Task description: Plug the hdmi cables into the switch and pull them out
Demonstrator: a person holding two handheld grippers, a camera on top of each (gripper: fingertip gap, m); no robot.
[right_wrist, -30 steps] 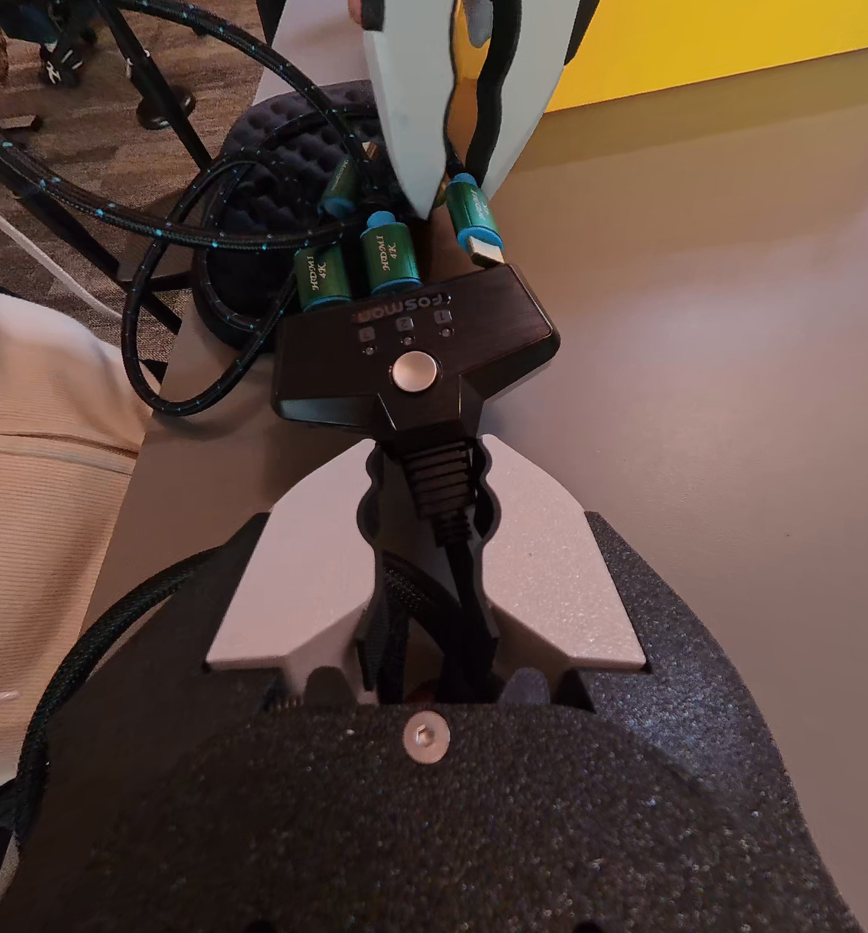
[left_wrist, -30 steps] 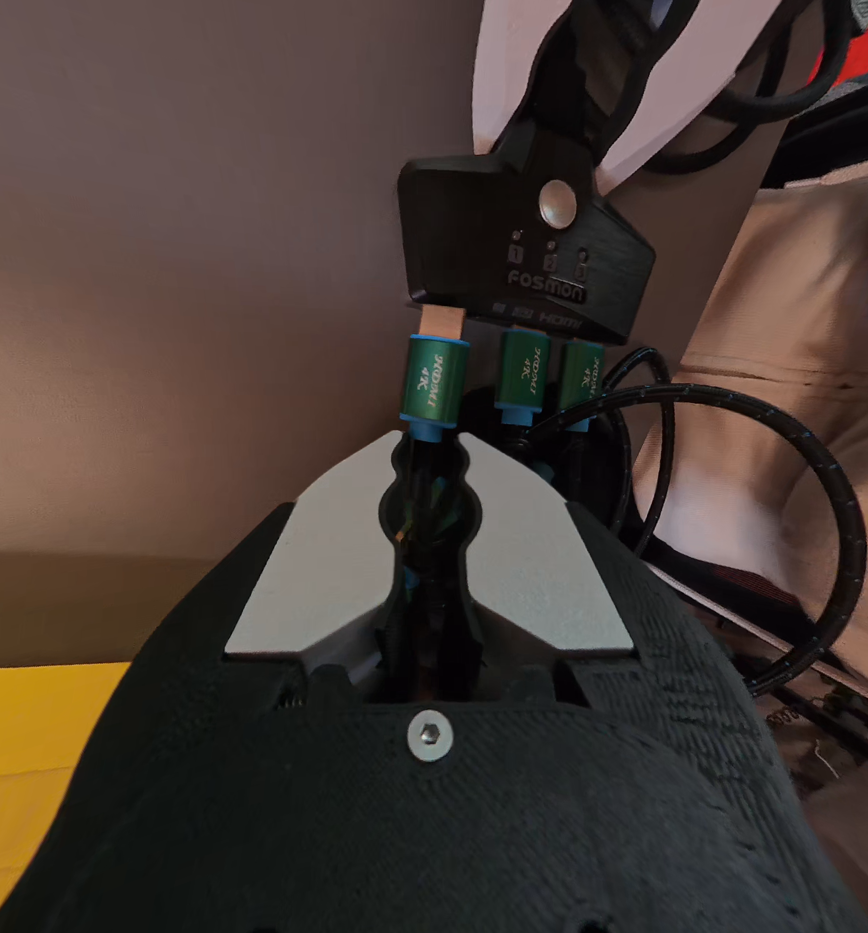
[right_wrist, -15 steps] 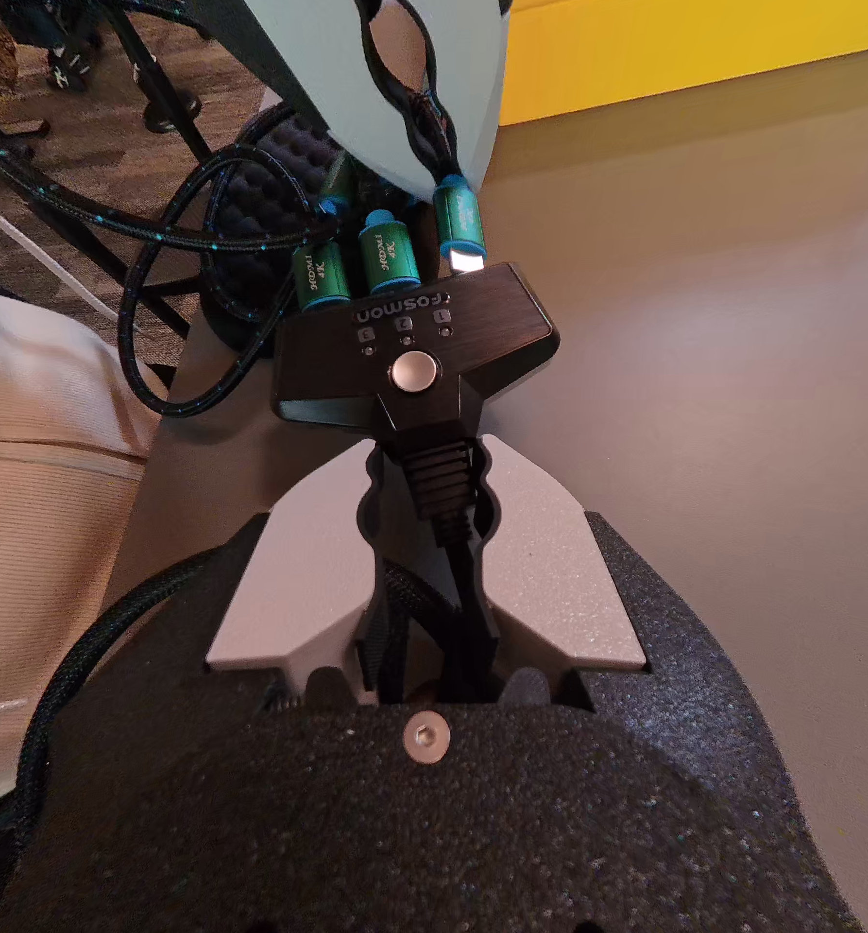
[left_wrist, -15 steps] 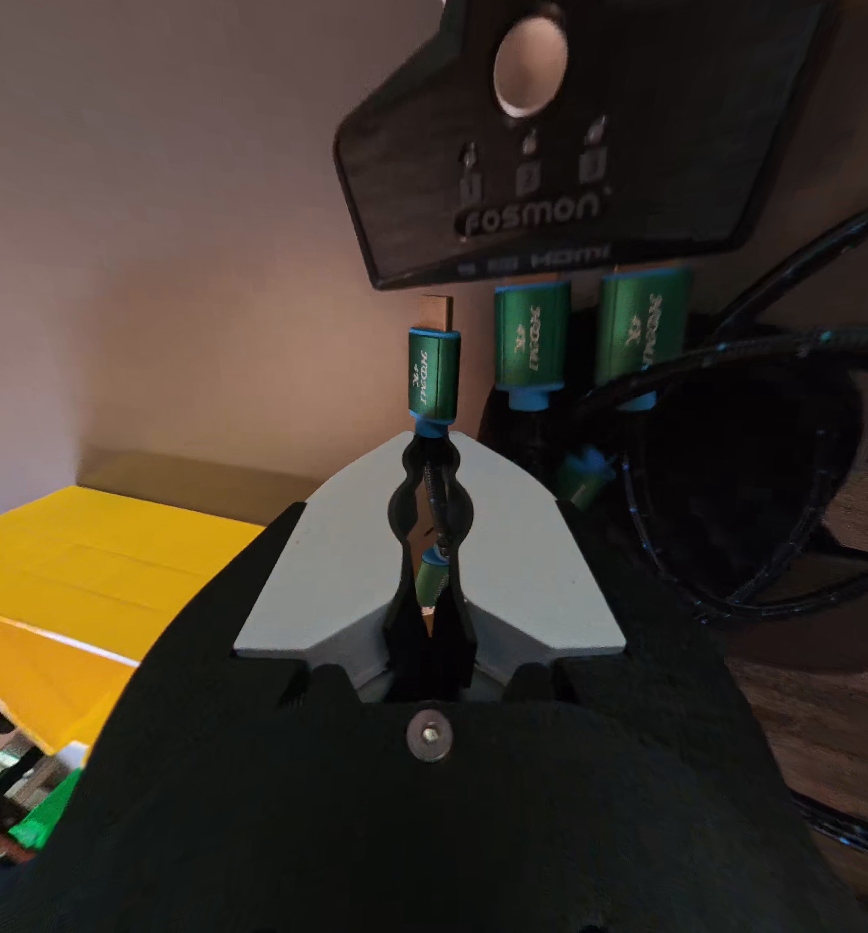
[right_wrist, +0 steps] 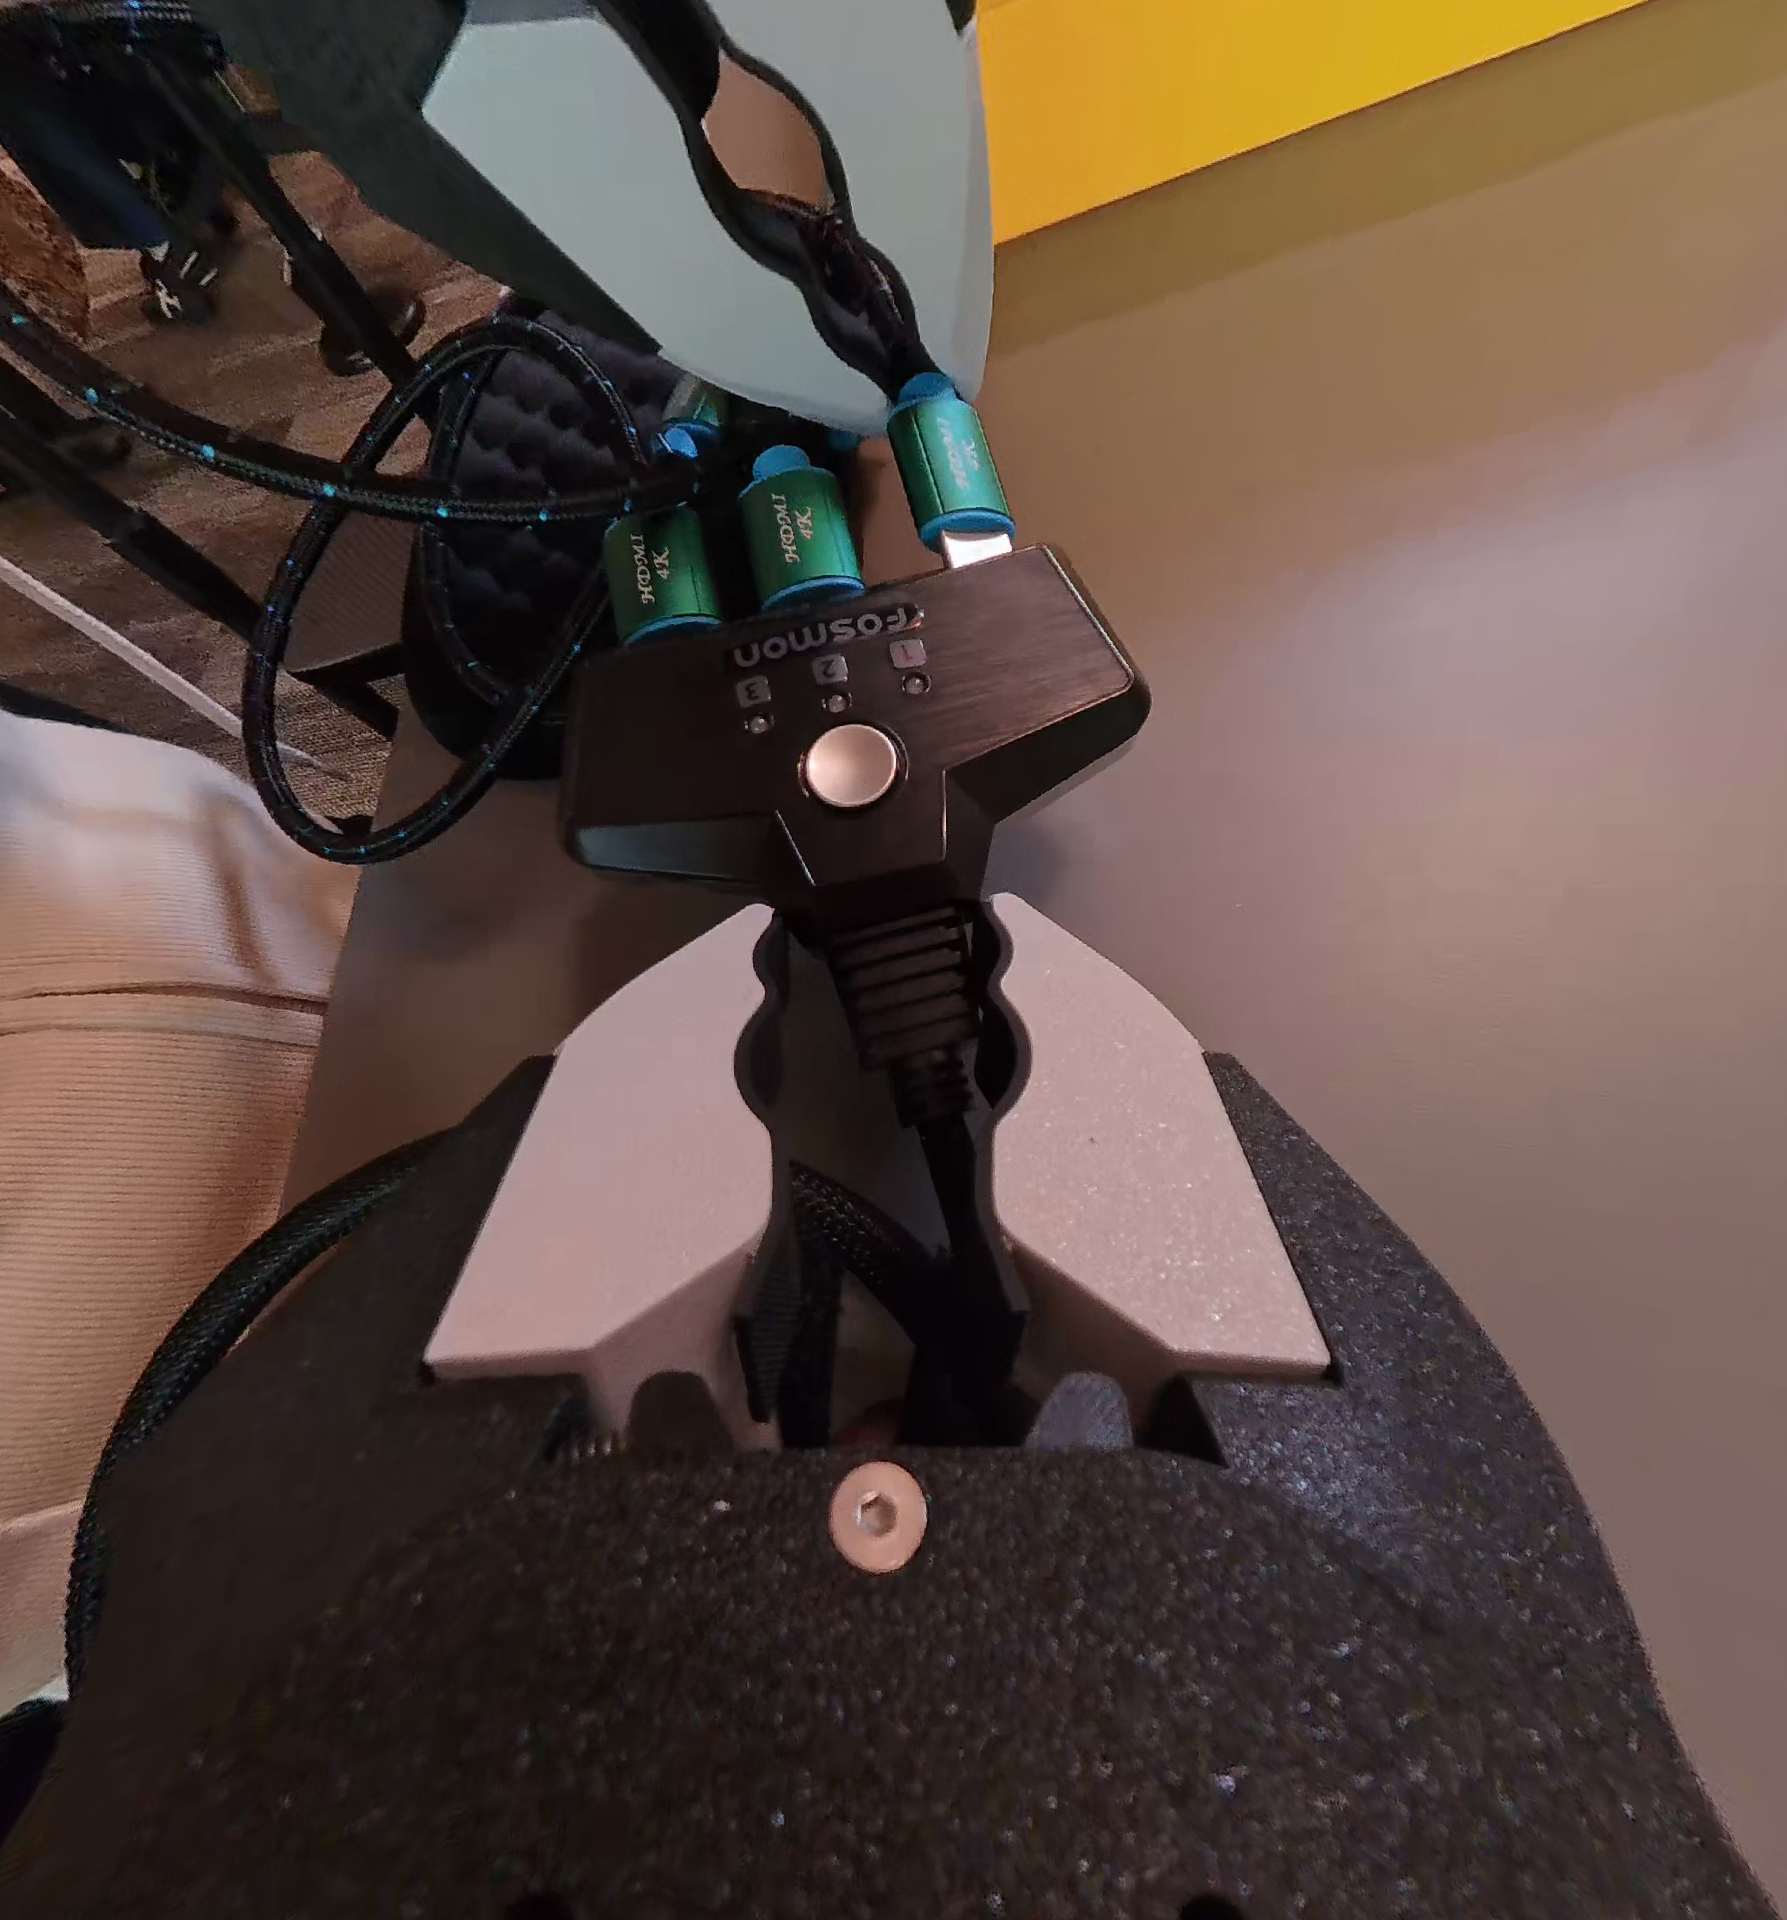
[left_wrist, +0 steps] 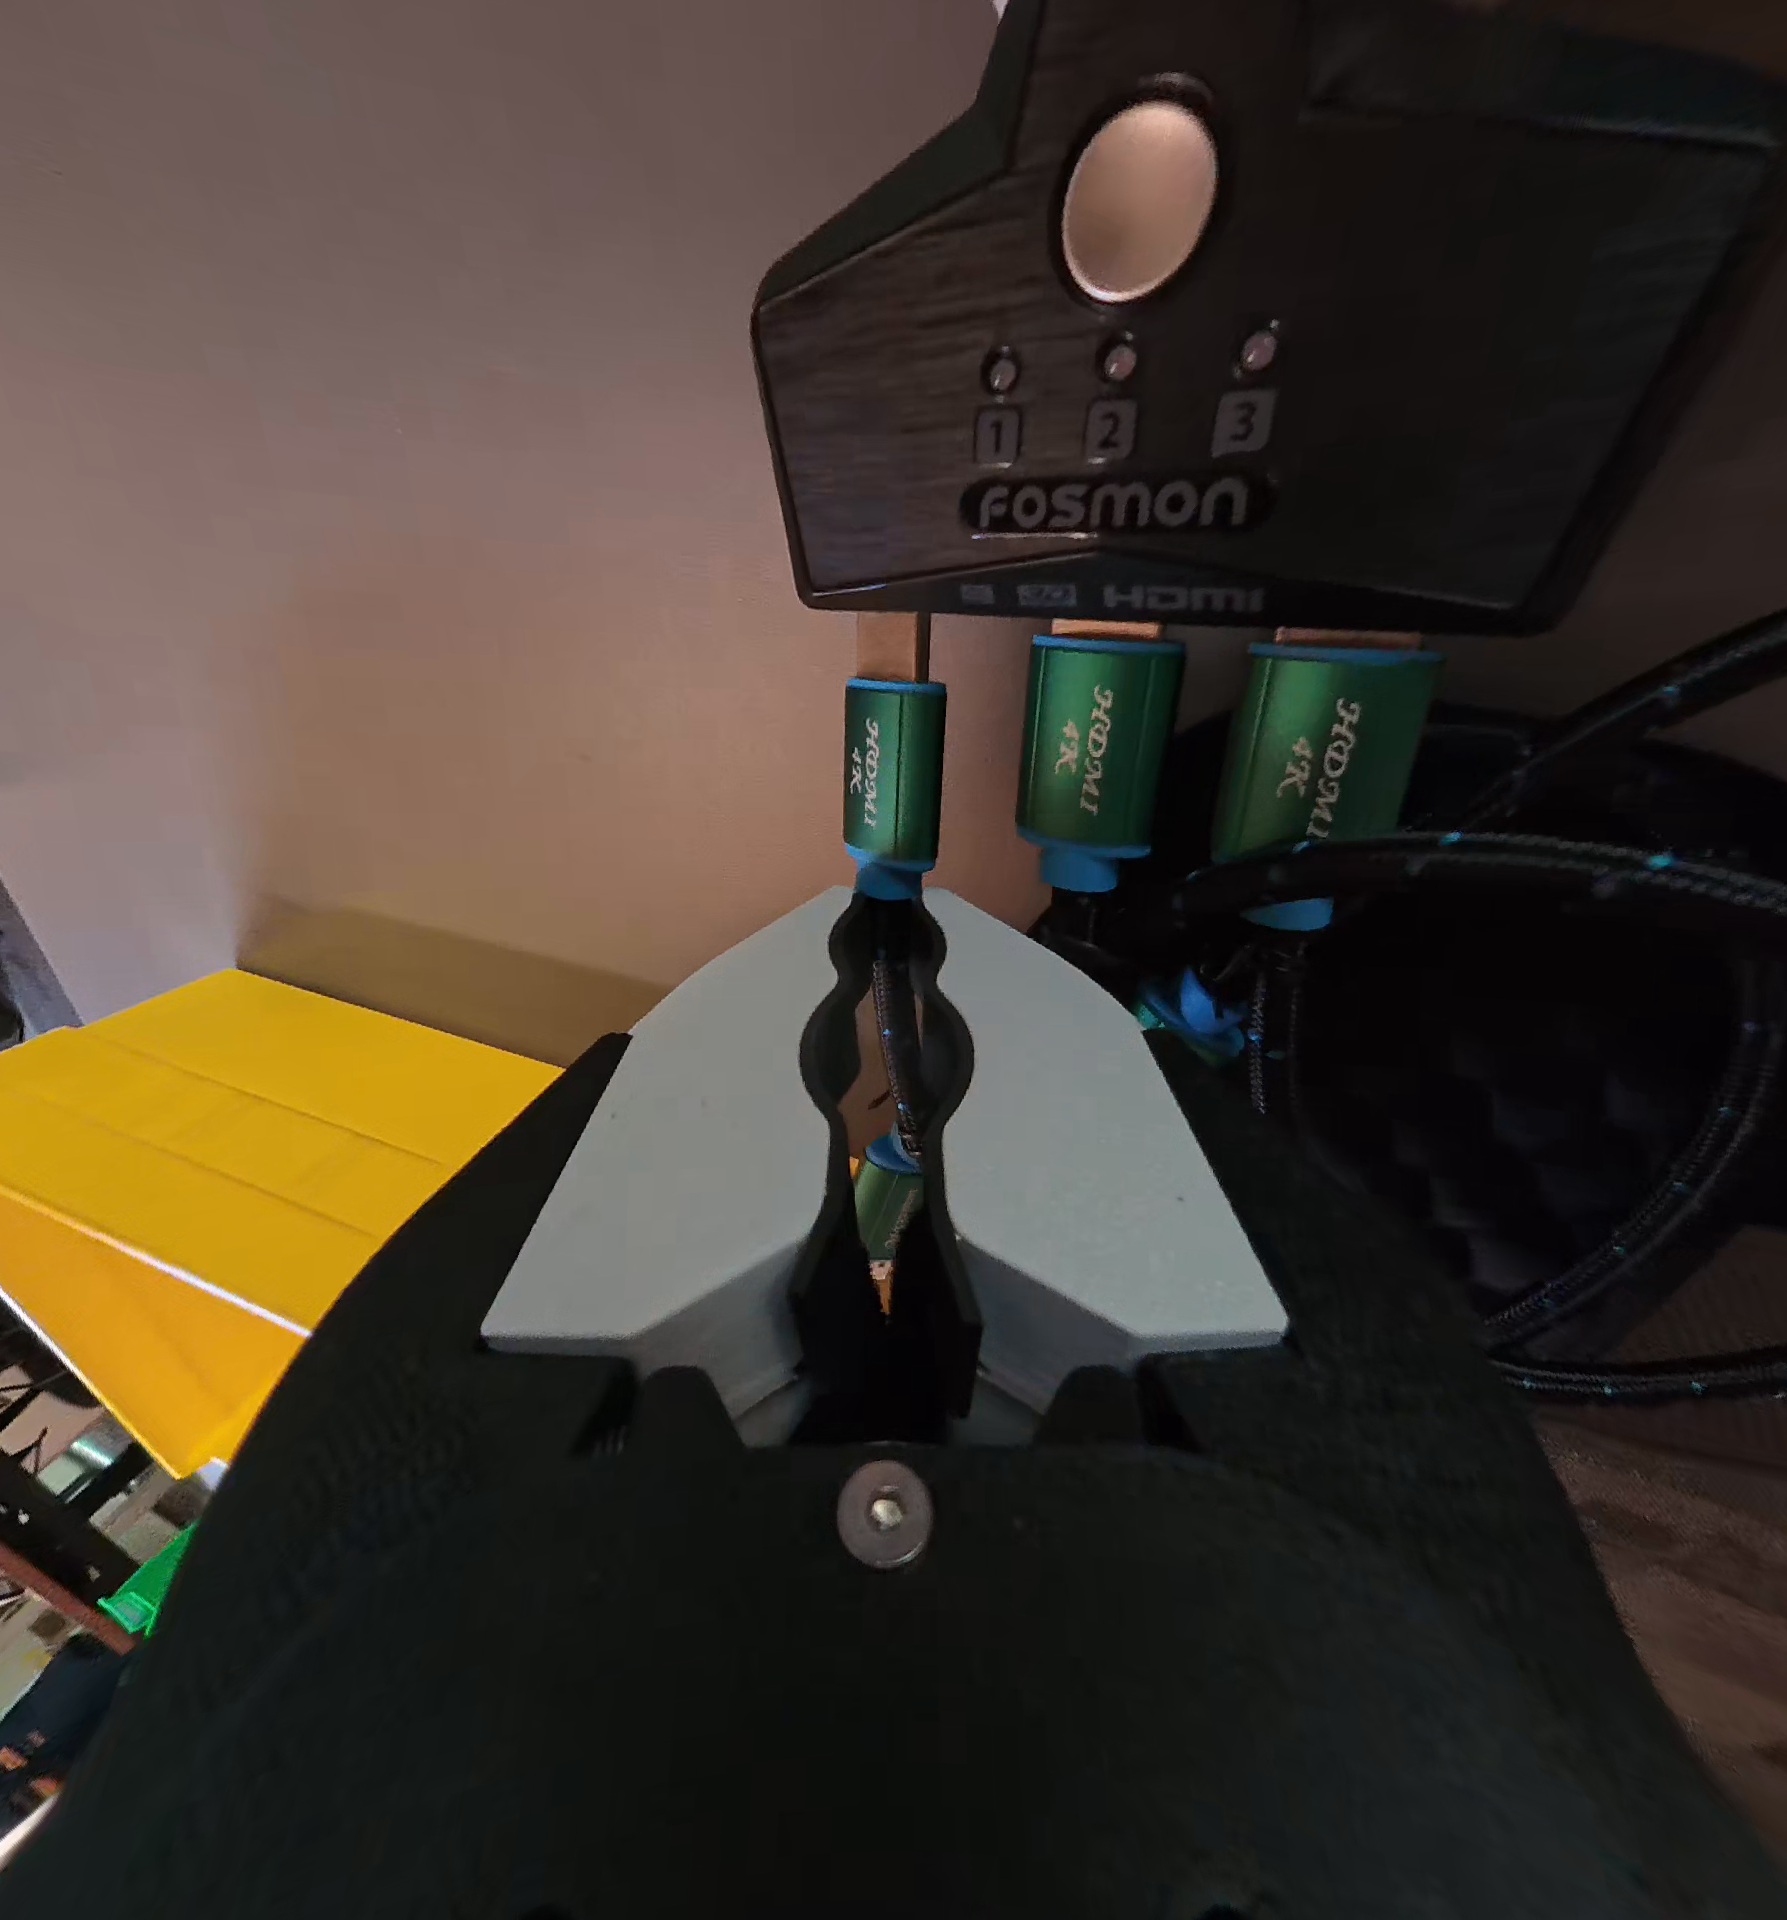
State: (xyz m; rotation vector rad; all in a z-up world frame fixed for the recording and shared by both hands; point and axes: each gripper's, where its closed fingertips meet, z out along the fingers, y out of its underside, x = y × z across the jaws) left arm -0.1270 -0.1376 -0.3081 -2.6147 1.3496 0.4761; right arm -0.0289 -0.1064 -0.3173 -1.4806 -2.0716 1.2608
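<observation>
The black HDMI switch (left_wrist: pixel 1232 343) hangs close above my left gripper (left_wrist: pixel 887 904), which is shut on the braided cable just behind a green HDMI plug (left_wrist: pixel 894 790). That plug is turned edge-on, its metal tip at the switch's leftmost port, not seated. Two more green plugs (left_wrist: pixel 1097 753) (left_wrist: pixel 1325 758) sit in the other ports. In the right wrist view my right gripper (right_wrist: pixel 884 925) is shut on the switch's ribbed cable collar (right_wrist: pixel 904 997), holding the switch (right_wrist: pixel 847 717) above the grey table. The left gripper (right_wrist: pixel 899 400) comes in from the top with its plug (right_wrist: pixel 946 468).
Loops of black braided cable (right_wrist: pixel 349 499) hang off the table's left edge beside a dark padded chair (right_wrist: pixel 515 488). A yellow bin (left_wrist: pixel 193 1143) stands on the grey table (right_wrist: pixel 1440 727). A person's beige clothing (right_wrist: pixel 89 987) is at the left.
My left gripper has moved in close to the switch with its plug. The plug has rolled from flat to edge-on, its tip still at the leftmost port. The right gripper holds steady.
</observation>
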